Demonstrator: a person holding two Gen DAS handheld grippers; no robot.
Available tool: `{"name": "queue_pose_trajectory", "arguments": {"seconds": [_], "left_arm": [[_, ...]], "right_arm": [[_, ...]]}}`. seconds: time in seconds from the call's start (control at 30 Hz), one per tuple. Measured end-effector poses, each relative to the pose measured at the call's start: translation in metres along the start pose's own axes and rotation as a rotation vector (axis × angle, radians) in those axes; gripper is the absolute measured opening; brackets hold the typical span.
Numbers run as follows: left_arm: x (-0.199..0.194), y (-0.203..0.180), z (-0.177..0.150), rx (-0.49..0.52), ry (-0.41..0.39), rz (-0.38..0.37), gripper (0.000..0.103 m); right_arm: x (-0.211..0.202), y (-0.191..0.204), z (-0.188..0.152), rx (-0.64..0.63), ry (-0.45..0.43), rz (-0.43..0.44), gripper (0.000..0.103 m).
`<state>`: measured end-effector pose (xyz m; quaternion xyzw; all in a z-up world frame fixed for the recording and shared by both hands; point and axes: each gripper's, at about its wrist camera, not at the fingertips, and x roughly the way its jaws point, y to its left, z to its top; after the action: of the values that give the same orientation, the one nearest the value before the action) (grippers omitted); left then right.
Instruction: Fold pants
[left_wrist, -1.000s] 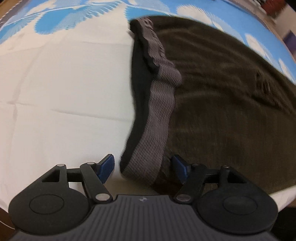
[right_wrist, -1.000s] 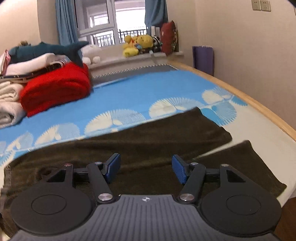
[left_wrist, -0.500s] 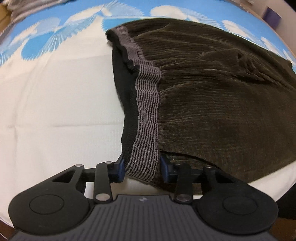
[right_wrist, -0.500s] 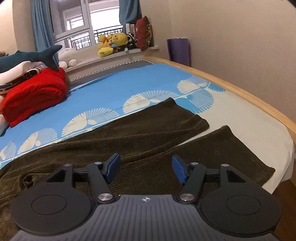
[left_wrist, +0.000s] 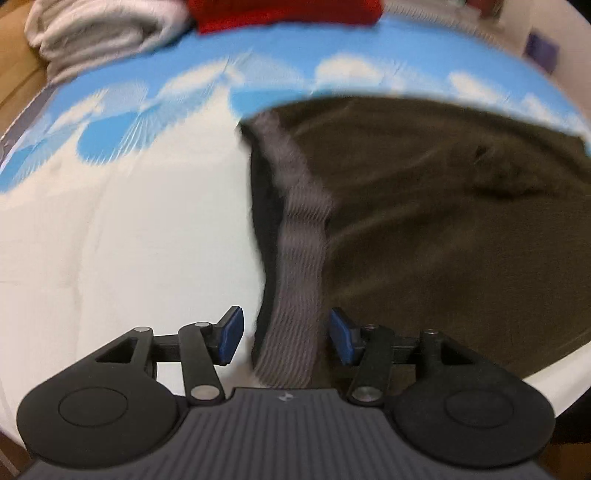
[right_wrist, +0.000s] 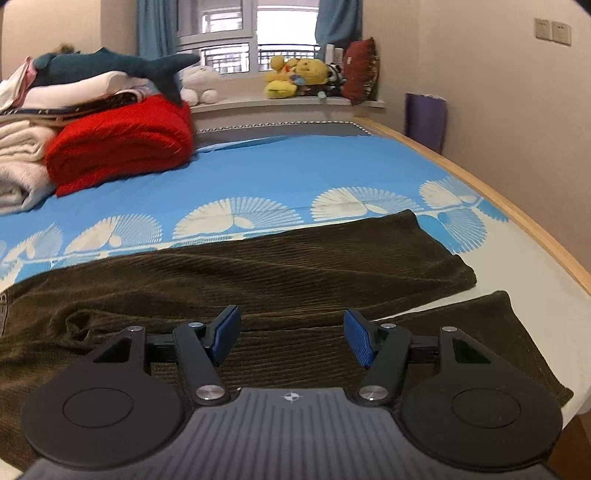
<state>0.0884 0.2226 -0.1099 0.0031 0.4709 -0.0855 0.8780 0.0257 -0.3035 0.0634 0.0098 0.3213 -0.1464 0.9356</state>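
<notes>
The pants (right_wrist: 280, 266) are seen spread flat across the bed (right_wrist: 295, 173), dark brown corduroy, waist toward the left side and the two legs running out to the right, partly on the blue fan-print area and partly on the plain white area. No fold is visible yet: both legs (right_wrist: 436, 332) lie side by side, slightly splayed at the cuffs with a strip of white sheet between them, and neither is laid over the other. The grey ribbed waistband (left_wrist: 299, 266) is shown standing up between the fingers of the left gripper (left_wrist: 286, 339), whose jaws are apart, blue pads on either side of the band with gaps visible; nothing is clamped. The left view is motion-blurred, so contact with the pads cannot be ruled out exactly. The right gripper (right_wrist: 291, 338) is held over the thigh area of the near leg, jaws wide apart, nothing held. A small bunched wrinkle (right_wrist: 85, 321) is noted near the seat. Task is judged to be at the very start: cloth laid out, waistband lined up for a grasp, lengthwise leg-over-leg fold and subsequent crosswise folds all left to be done. Stacked blankets (right_wrist: 122, 144) are seen at the far end, well apart from the pants.
</notes>
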Motion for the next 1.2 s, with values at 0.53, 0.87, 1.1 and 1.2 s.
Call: {"name": "queue_pose_trajectory", "arguments": {"seconds": [0.53, 0.87, 1.1, 1.2], "left_arm": [[0.006, -0.059, 0.011, 0.176, 0.039, 0.043, 0.058], [-0.016, -0.052, 0.048, -0.051, -0.197, 0.083, 0.071], [-0.005, -0.065, 0.065, -0.051, -0.212, 0.112, 0.073], [0.003, -0.069, 0.071, -0.055, -0.198, 0.102, 0.073]], "right_arm": [[0.006, -0.024, -0.002, 0.055, 0.025, -0.026, 0.064], [0.017, -0.01, 0.0, -0.019, -0.028, -0.025, 0.063], [0.028, 0.008, 0.002, -0.114, -0.027, -0.007, 0.063], [0.032, 0.014, 0.005, -0.129, -0.021, -0.003, 0.062]]}}
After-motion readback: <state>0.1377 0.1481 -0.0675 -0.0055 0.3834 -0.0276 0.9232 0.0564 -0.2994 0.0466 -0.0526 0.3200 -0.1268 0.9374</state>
